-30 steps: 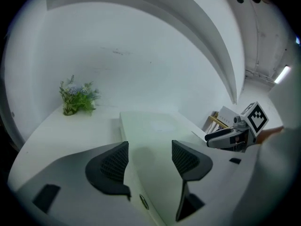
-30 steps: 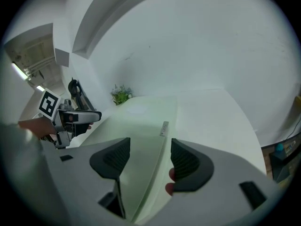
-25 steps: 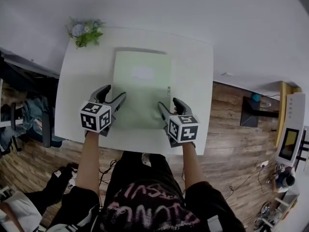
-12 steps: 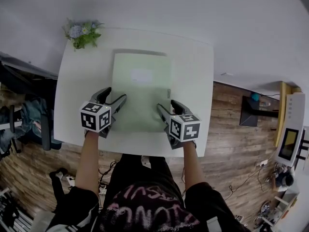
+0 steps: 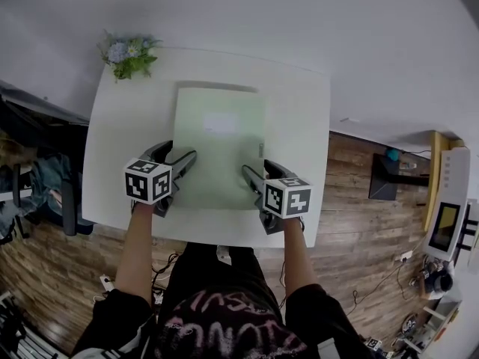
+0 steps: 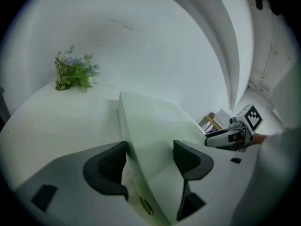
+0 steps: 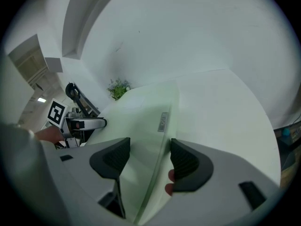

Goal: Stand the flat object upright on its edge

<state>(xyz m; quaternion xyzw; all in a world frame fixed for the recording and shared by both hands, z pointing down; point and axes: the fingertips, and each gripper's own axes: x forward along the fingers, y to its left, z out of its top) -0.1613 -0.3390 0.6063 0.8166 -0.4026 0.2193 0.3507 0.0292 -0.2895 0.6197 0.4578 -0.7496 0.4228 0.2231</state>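
1. At the far left corner of the white table (image 5: 299, 111), a small bunch of flowers (image 5: 129, 51) rests against the wall.
2. Toward the table's near edge, left of its middle, the left gripper (image 5: 178, 151) has its jaws spread apart. They straddle the folder's left edge without clamping it.
3. On the middle of the table lies the pale green folder (image 5: 221, 144), with its white label facing up.
4. Toward the table's near edge, right of its middle, the right gripper (image 5: 259, 167) also has its jaws parted. The folder's right edge runs between them, close to the right pad.
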